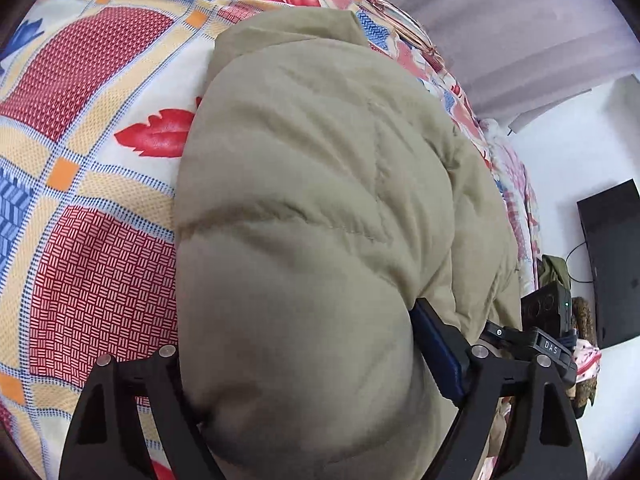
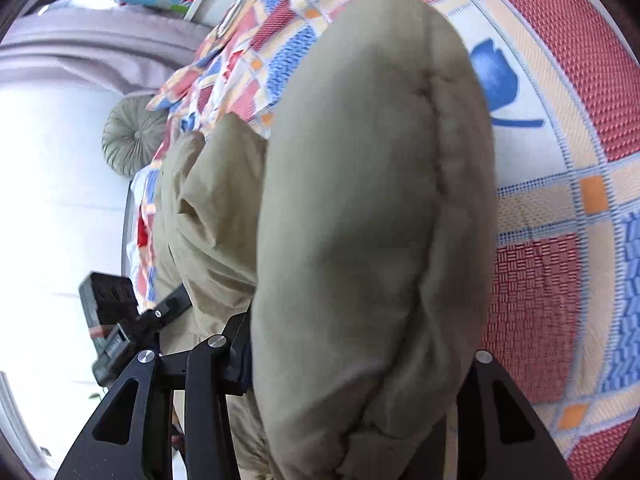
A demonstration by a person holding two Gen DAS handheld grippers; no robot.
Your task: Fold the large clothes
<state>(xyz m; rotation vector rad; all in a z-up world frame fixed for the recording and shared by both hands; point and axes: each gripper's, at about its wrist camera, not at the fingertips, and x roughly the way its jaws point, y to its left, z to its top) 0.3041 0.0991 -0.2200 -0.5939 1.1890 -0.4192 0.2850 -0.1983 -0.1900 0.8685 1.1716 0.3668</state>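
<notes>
A puffy beige jacket (image 1: 320,220) lies on the bed, over a patterned sheet (image 1: 92,128). The left gripper (image 1: 304,364) pinches a thick fold of the jacket between its fingers. The right gripper (image 2: 360,360) also clamps a padded fold of it. A round cushion (image 2: 132,136) sits near the bed edge.

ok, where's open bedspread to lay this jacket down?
Open bedspread left of the khaki puffer jacket in the left view; in the right view, to its right. Crowded on the bed-edge side: bunched jacket folds, round cushion. Both tongs are full of jacket.
</notes>
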